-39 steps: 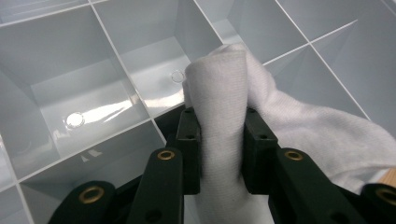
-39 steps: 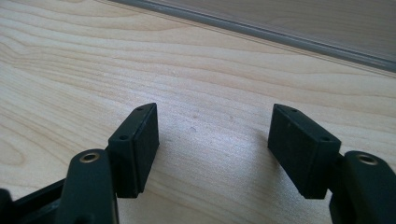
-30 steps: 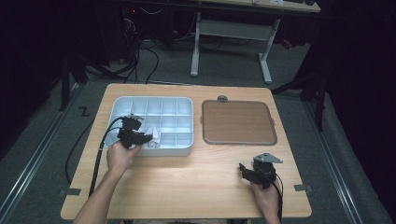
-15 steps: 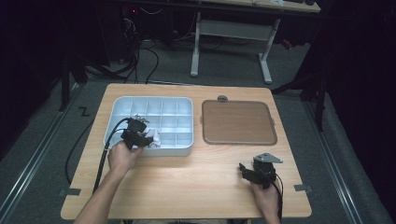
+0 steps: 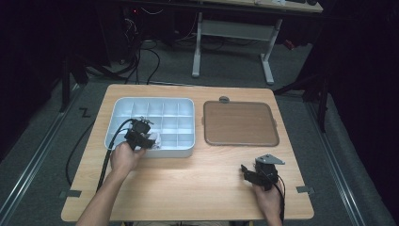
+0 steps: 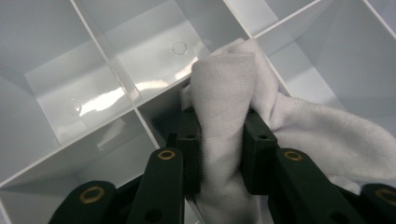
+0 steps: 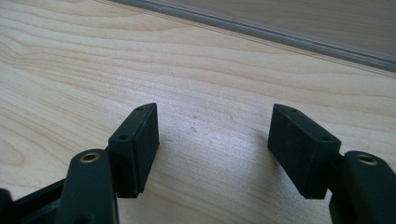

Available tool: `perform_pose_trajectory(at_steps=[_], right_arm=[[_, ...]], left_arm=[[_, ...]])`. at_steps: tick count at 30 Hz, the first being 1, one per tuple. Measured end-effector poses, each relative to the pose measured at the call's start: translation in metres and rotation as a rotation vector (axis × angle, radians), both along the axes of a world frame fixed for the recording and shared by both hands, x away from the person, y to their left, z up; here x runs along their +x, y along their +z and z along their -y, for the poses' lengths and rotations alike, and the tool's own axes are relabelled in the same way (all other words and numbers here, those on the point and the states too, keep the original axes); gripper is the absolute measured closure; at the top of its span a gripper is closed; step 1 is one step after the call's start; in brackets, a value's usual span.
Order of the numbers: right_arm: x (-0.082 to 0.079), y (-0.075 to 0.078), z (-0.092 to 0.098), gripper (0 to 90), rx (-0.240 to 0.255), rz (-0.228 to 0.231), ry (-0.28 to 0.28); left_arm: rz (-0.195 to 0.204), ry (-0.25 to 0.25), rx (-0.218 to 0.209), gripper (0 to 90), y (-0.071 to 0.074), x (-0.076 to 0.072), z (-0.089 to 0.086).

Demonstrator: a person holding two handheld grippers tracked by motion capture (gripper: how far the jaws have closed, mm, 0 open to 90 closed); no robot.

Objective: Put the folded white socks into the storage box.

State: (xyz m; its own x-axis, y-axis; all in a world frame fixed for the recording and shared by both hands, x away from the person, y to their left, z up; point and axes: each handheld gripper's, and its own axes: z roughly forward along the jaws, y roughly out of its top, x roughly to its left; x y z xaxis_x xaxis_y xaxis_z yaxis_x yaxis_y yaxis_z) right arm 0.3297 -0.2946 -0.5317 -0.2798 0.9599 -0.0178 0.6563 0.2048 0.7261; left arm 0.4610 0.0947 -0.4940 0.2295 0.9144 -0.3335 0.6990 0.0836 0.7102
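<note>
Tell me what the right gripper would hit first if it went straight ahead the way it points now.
Probably the rim of the brown tray: the right gripper, jaws open and empty, faces it across bare table. Depth is uncertain.

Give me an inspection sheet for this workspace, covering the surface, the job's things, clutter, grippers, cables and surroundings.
Surface: light wooden table, bare in front.
Job's things: white cloth bunched over a divider inside the white compartment tray, at its near left part.
Clutter: brown tray to the right of the compartment tray, a small grey round piece at its far edge; tape tabs on the table's near corners.
Grippers: left gripper shut on the white cloth inside the tray; right gripper open, nothing between its jaws, low over bare wood near the right front.
Cables: black cable trails from the left gripper off the table's left edge.
Surroundings: dark room, grey floor, white table legs beyond.
</note>
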Motion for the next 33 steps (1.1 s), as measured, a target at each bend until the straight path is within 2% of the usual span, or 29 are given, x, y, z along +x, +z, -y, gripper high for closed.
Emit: perform_pose_trajectory(at_steps=[10,18,26,33], right_arm=[[0.000,0.000,0.000,34.2,0.001,-0.001,-0.001],[0.000,0.000,0.000,34.2,0.001,-0.001,0.000],[0.000,0.000,0.000,34.2,0.001,-0.001,0.001],[0.000,0.000,0.000,34.2,0.000,-0.001,0.000]], left_arm=[[0.036,0.004,-0.020,68.5,0.004,-0.002,-0.002],[0.044,0.012,-0.038,64.5,0.009,-0.003,-0.004],[0.059,0.028,-0.100,54.6,0.019,-0.005,-0.008],[0.078,0.030,-0.135,47.0,0.029,-0.011,-0.014]])
